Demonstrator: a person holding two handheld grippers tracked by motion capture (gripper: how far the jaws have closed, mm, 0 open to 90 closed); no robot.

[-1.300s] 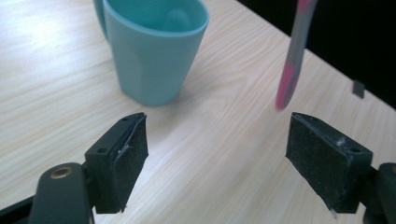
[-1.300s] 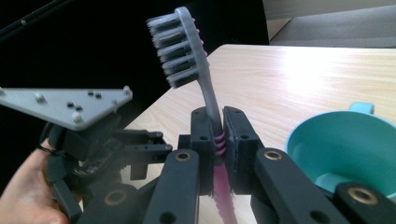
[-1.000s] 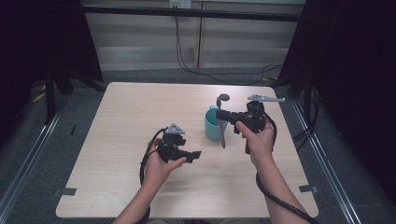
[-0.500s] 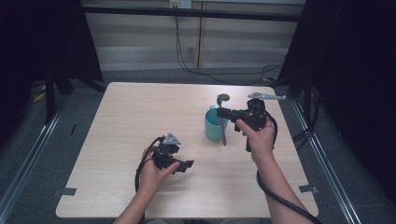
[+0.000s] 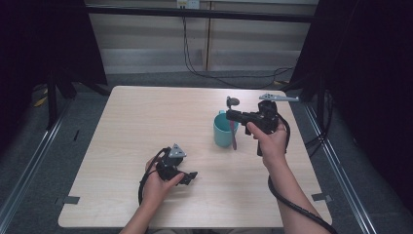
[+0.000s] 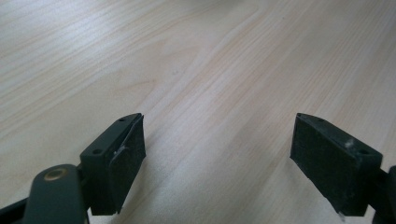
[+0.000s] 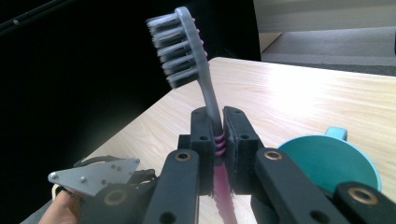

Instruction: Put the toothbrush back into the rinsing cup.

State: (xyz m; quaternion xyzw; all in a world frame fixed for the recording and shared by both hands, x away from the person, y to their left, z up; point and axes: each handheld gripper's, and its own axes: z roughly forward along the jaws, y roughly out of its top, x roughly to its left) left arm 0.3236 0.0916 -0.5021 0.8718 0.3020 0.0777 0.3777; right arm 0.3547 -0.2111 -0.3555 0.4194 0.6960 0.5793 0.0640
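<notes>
Plainly, toothbrush (image 7: 205, 88) above teal cup (image 5: 223, 132), rim (image 7: 327, 143) unobstructed.

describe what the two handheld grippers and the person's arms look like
Both grippers are black. The left gripper has two blocky jaws with flat dark pads, and a grey three-cornered plate on top. The right gripper has bolted black jaw arms with round brass-coloured bushings. A thick black cable trails from it along the forearm. The person's forearms are bare, no sleeves in view.

The toothbrush (image 7: 208, 93) handle's lower end is running off the bottom edge of the right gripper view. The teal cup (image 7: 329, 161) is being partly covered by the right gripper (image 7: 219, 135) there.
</notes>
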